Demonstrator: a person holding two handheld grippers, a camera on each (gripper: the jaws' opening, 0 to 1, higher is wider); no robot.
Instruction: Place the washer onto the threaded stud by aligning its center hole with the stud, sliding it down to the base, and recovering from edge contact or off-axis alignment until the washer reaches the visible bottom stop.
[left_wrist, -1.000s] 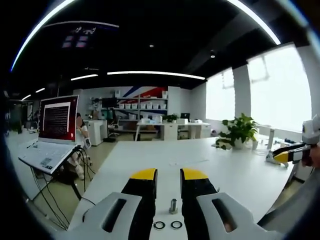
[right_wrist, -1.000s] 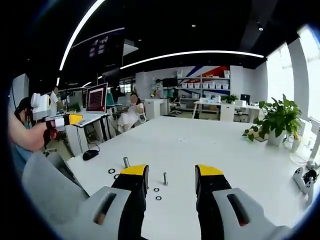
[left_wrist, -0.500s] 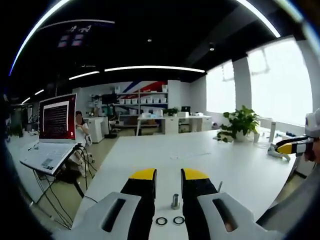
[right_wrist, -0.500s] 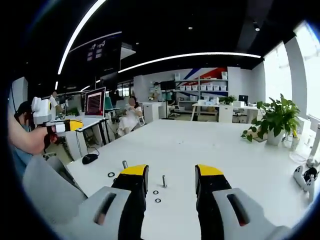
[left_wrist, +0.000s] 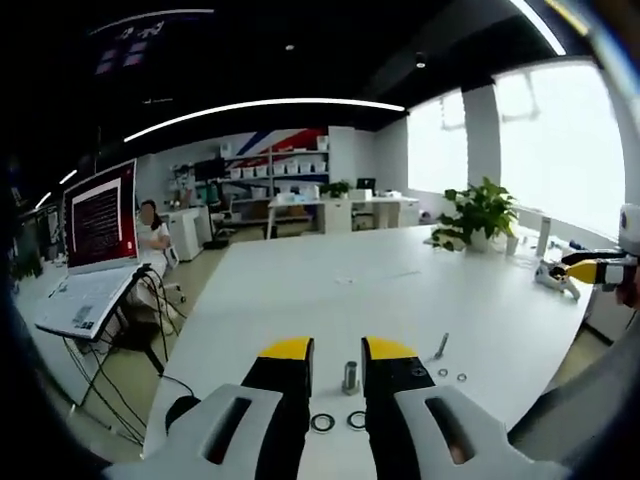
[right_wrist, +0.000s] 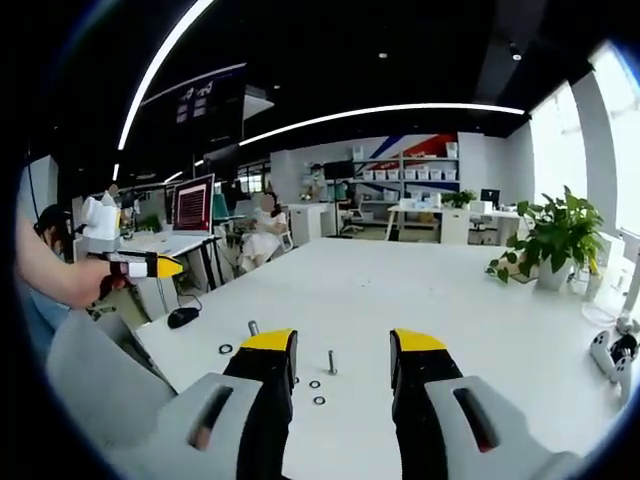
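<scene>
in the left gripper view, the left gripper (left_wrist: 338, 352) rose from the bottom centre with its jaws parted and nothing between the yellow tips. in the gap stood a short thick stud (left_wrist: 350, 377), upright on the white table (left_wrist: 330, 290). just below it, lower in the gap, lay two large washers (left_wrist: 322, 423) side by side, flat and apart from the stud. right of the jaws a thin bolt (left_wrist: 441, 346) stood tilted in the frame, with two small washers (left_wrist: 443, 373) beside its foot. the right gripper (left_wrist: 598, 271) showed at the right edge. a laptop (left_wrist: 92, 250) sat at the left, a plant (left_wrist: 478, 214) at the right of centre.

in the right gripper view, the right gripper (right_wrist: 342, 356) came up from the bottom centre, jaws spread wide and empty. the thin bolt (right_wrist: 331, 362) stood in the gap, with two small washers (right_wrist: 314, 384) near it toward the lower left. left of the left jaw stood the stud (right_wrist: 254, 328), with a large washer (right_wrist: 225, 349) flat on the table (right_wrist: 400, 290) beside it. the left gripper (right_wrist: 140, 266) hung at the left edge, held in a hand (right_wrist: 85, 283); whether it was open could not be told here. a mouse (right_wrist: 181, 317) lay near the table's left edge.
</scene>
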